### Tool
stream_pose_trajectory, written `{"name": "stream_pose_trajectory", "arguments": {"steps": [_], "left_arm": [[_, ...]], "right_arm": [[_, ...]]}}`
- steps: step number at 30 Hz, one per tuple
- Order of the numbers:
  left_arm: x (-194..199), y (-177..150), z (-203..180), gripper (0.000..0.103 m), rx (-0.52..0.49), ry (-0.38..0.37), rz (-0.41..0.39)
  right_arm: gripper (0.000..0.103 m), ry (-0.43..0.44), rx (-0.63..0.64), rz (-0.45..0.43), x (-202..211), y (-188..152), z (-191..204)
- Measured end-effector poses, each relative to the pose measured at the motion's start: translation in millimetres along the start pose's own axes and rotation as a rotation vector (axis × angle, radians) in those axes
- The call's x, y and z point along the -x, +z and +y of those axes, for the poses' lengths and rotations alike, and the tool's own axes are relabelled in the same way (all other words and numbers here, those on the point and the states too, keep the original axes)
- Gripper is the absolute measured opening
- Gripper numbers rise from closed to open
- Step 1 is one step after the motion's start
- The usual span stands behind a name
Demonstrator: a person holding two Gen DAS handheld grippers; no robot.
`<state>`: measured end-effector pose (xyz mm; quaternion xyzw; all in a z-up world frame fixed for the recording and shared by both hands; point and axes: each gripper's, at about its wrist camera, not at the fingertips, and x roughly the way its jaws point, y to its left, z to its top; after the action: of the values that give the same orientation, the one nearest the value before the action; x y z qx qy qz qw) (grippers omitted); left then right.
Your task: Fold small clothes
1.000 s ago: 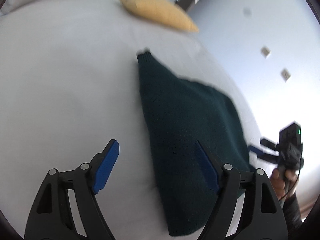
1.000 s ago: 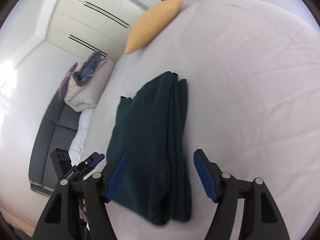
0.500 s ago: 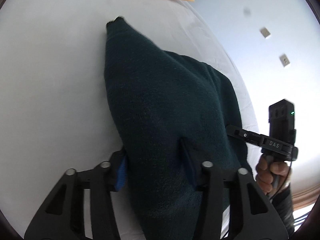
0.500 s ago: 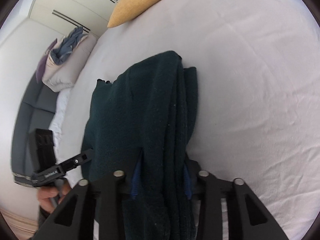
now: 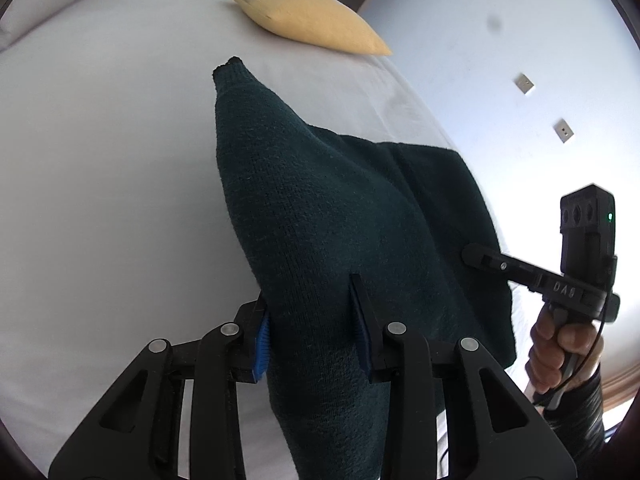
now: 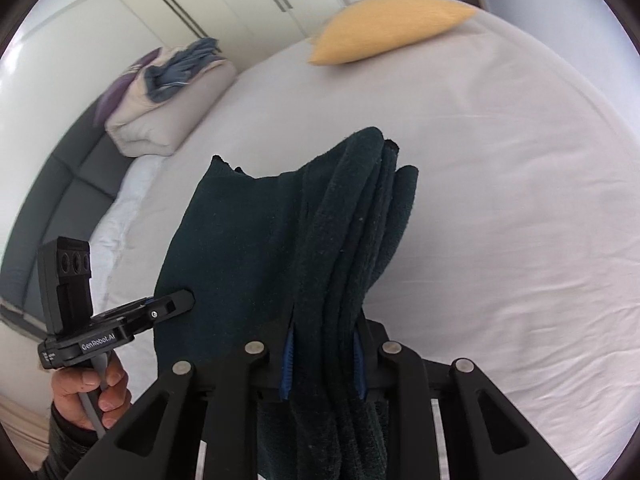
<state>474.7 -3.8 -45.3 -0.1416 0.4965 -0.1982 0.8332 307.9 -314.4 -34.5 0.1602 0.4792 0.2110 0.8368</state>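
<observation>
Both tools are clamped on the near edge of the dark green sweater (image 5: 320, 216) on the bed (image 5: 100, 140): left tool (image 5: 310, 332), right tool (image 6: 323, 360). Looks mid-fold; next they'd need to carry that edge over toward the far end together.

A dark green knitted garment (image 5: 320, 216), matt and fuzzy with a visibly coarse weave, is bunching in thick folds between the ribbed blue pads (image 6: 289, 364) of the right gripper (image 6: 322, 364), whose matt black plastic frame is catching light on its silvery metal rivets. A smooth, lightly creased white cloth sheet (image 6: 500, 200) is covering the bed beneath, while a soft-looking yellow fabric pillow (image 5: 304, 24) is lying at its far end.
</observation>
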Motion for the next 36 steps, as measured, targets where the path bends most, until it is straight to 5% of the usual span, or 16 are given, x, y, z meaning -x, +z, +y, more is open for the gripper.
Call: {"name": "stream_pose_trajectory", "arguments": {"steps": [7, 16, 20, 23, 26, 31, 36], "left_arm": [[50.5, -40.7, 74.3, 0.032, 0.072, 0.071, 0.003], [35.9, -91.2, 121.4, 0.034, 0.099, 0.08, 0.05], [30.8, -98.1, 135.5, 0.047, 0.14, 0.057, 0.024], [35.5, -110.9, 144.8, 0.07, 0.14, 0.099, 0.001], [35.4, -110.7, 152.9, 0.072, 0.163, 0.084, -0.026], [68.0, -126.9, 127.2, 0.072, 0.125, 0.184, -0.133], [138.3, -172.8, 63.1, 0.083, -0.061, 0.376, -0.339]], "right_arm": [[0.025, 0.062, 0.038, 0.066, -51.6, -21.5, 75.2], [0.025, 0.059, -0.041, 0.144, -91.0, -64.4, 69.8], [0.031, 0.102, -0.139, 0.139, -102.0, -76.9, 41.3], [0.041, 0.104, -0.128, 0.12, -102.1, -81.9, 39.1], [0.048, 0.131, -0.155, 0.098, -98.4, -84.0, 31.7], [0.059, 0.03, -0.143, 0.047, -63.6, -91.5, 33.2], [0.068, -0.077, -0.088, -0.058, -7.8, -116.5, 53.4]]}}
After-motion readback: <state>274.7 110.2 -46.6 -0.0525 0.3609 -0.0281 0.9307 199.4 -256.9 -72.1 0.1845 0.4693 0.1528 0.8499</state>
